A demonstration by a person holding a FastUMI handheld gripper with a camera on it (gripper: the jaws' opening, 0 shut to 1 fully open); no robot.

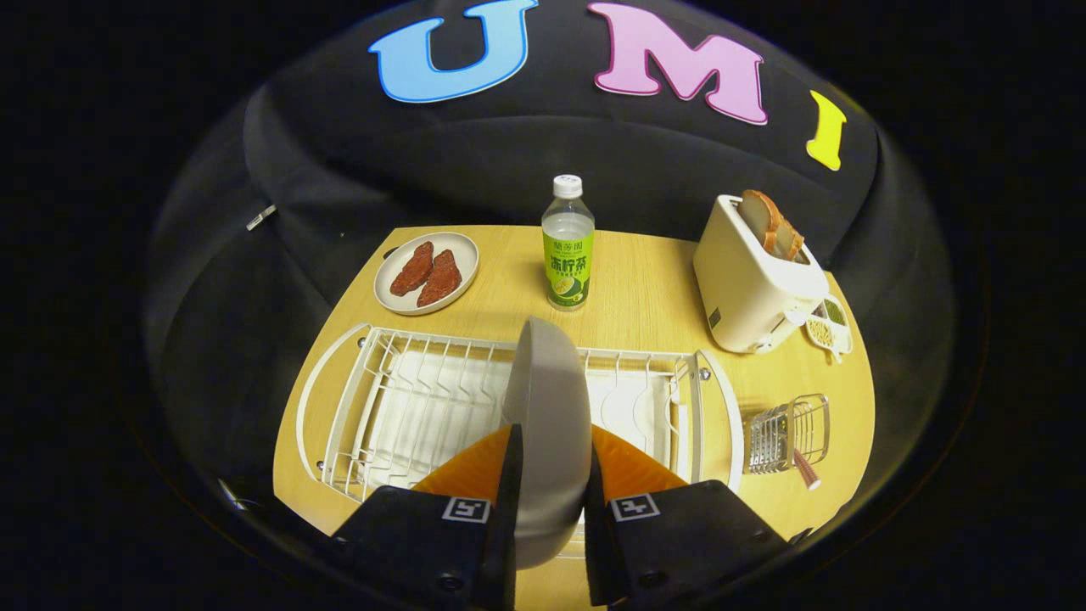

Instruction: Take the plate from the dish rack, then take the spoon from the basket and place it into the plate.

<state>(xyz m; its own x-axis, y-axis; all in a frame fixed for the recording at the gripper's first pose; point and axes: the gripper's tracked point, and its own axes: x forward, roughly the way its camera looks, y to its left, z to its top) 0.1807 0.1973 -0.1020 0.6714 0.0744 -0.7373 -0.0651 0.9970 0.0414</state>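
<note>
Jaws: closed on the plate, 1 finger on each face, plate standing on edge between them over the dish rack. Whether its lower rim sits in the rack's slots or hangs clear, you cannot tell; the fingers cover that part.

Handling, as a judgement: the plate looks like stiff glazed ceramic or melamine, smooth-faced, so likely slippery and breakable if dropped. You hold it low near the rim, with most of its body above the jaws, so it may pivot in the grip. Keep it vertical and keep the clamp firm.

Basket: wire, on the bench beyond and right of the jaws, just past the rack's right end. A red-tipped handle sticks out of it, presumably the spoon; its bowl is hidden in the wire.

Farther ahead: bottle, straight beyond the plate; toaster to the right; dish with 2 red pieces to the left. The plate blocks the rack's middle.
</note>
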